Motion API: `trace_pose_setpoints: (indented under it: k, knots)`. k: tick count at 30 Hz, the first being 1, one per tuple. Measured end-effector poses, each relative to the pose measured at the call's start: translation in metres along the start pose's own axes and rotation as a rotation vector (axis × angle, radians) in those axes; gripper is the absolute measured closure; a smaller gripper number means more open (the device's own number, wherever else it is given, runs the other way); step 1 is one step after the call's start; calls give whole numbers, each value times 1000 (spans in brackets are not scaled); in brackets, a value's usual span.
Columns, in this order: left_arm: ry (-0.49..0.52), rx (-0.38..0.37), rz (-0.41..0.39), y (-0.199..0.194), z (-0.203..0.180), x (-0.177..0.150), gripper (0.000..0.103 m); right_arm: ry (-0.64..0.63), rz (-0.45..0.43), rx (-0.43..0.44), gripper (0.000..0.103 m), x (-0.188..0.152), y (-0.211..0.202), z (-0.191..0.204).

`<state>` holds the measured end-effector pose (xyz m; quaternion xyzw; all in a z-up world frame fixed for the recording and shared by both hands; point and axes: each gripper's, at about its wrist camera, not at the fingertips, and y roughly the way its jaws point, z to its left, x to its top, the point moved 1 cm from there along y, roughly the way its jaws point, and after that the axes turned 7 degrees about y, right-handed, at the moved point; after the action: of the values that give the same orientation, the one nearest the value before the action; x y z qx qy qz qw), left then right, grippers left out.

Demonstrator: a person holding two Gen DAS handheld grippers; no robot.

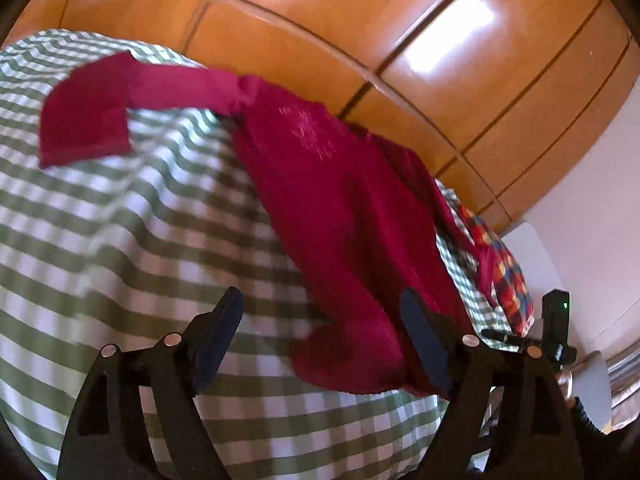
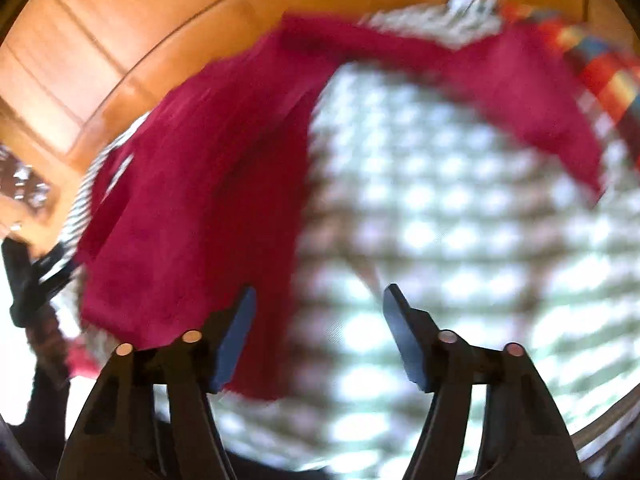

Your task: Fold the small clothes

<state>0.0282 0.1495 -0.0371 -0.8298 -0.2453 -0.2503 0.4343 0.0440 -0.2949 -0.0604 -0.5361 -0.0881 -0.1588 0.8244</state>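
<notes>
Both jaw pairs are standing wide, gripping nothing: left gripper [image 1: 322, 340] and right gripper [image 2: 318, 336] are hovering at the hem so the red garment [image 1: 340, 216] is lying spread over the checked bedcover [image 1: 120, 240], ready for folding.

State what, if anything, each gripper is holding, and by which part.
Nothing is held. The left gripper and right gripper both stand open over the red garment.

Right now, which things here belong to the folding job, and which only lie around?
For the job:
- red garment
- left hand-held gripper, open
- right hand-held gripper, open

Only lying about:
- checked bedcover
- multicoloured plaid cloth
- wooden wardrobe
</notes>
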Motion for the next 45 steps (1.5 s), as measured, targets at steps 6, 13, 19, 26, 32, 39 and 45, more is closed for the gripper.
trace_pose_setpoints:
  k: [6, 13, 19, 26, 32, 39, 45]
  knots:
    - [24, -40, 101, 38, -19, 2, 86, -35, -3, 7, 81, -18, 11, 21]
    - [54, -11, 64, -7, -32, 20, 94, -151, -105, -70, 96, -7, -34, 31]
    - [-27, -20, 83, -64, -16, 18, 95, -181, -141, -154, 97, -12, -85, 8]
    - [-88, 74, 234, -60, 8, -37, 93, -221, 73, -209, 97, -68, -49, -12]
    - [-104, 179, 334, -58, 25, -77, 84, -297, 163, -194, 89, -70, -35, -8]
    - [-130, 200, 215, -74, 32, -65, 60, -332, 18, -192, 39, -30, -48, 13]
    - [-36, 205, 260, -31, 15, -53, 80, -233, -127, -150, 35, 15, -2, 42]
